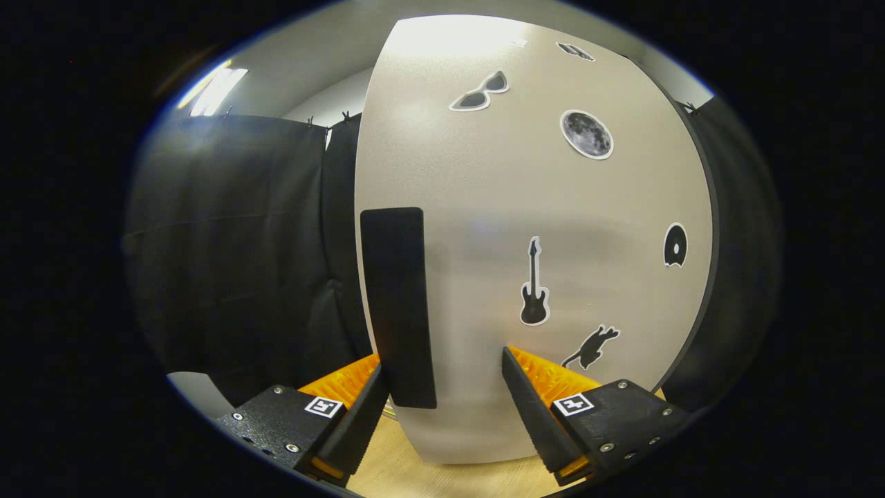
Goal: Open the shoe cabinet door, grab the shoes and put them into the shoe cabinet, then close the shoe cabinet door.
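Both my fingers [373, 398] stand apart, my gripper [442, 394] just short of the shoe cabinet door [553, 207] and its dark handle [397, 304]; the handle's foot hides behind one finger.

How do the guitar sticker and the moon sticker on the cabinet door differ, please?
The guitar sticker is a tall, narrow dark silhouette standing upright; the moon sticker is a round grey disc with mottled shading. The guitar sits low on the cabinet door, just beyond the open claw, right of the black handle; the moon sits high up, near the sunglasses sticker. Both have white outlines and lie flat on the door.
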